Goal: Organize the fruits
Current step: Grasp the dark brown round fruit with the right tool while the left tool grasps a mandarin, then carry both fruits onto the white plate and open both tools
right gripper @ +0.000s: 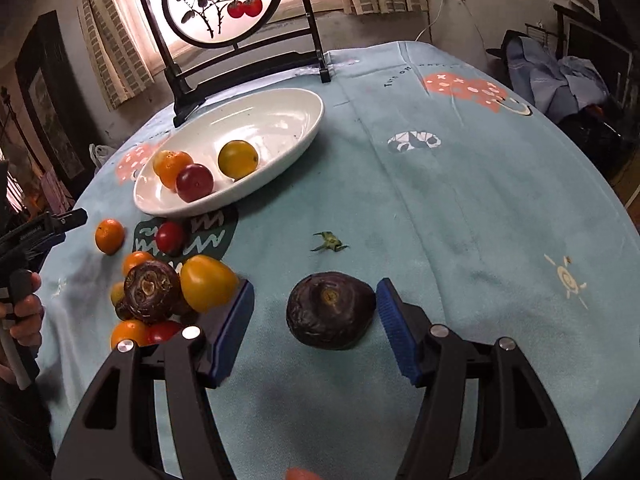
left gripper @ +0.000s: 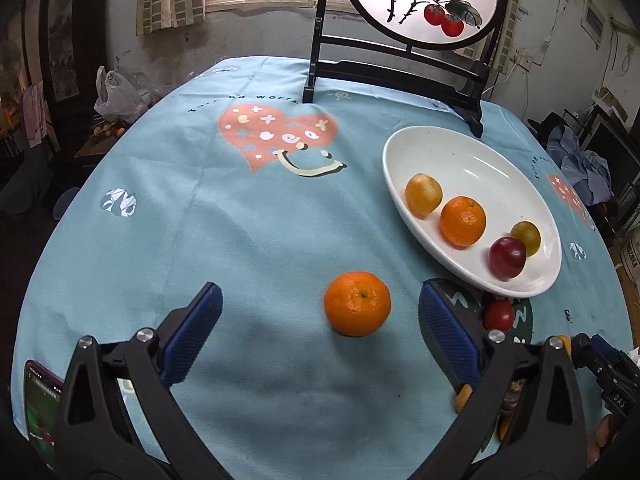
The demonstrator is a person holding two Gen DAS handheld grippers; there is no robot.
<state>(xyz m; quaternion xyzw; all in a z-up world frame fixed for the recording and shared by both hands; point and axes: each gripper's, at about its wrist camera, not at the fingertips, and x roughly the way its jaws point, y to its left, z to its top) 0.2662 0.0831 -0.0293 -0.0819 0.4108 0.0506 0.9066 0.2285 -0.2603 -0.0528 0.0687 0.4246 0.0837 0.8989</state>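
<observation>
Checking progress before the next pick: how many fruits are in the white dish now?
4, all in the white dish near its closer end: a yellow fruit, an orange, a dark red fruit, and a yellow-green fruit behind it.

A table under a light-blue printed cloth (left gripper: 240, 240) carries a white oval dish (left gripper: 472, 148) at two o'clock, a loose mandarin (left gripper: 357, 304) near centre, and a dark wrinkled fruit (right gripper: 330, 310).

Left tool (left gripper: 320, 312) tilted downward, jaws spread wide, nothing gripped. Right tool (right gripper: 316, 316) tilted downward, jaws apart, pads (right gripper: 394, 320) pressing nothing.
</observation>
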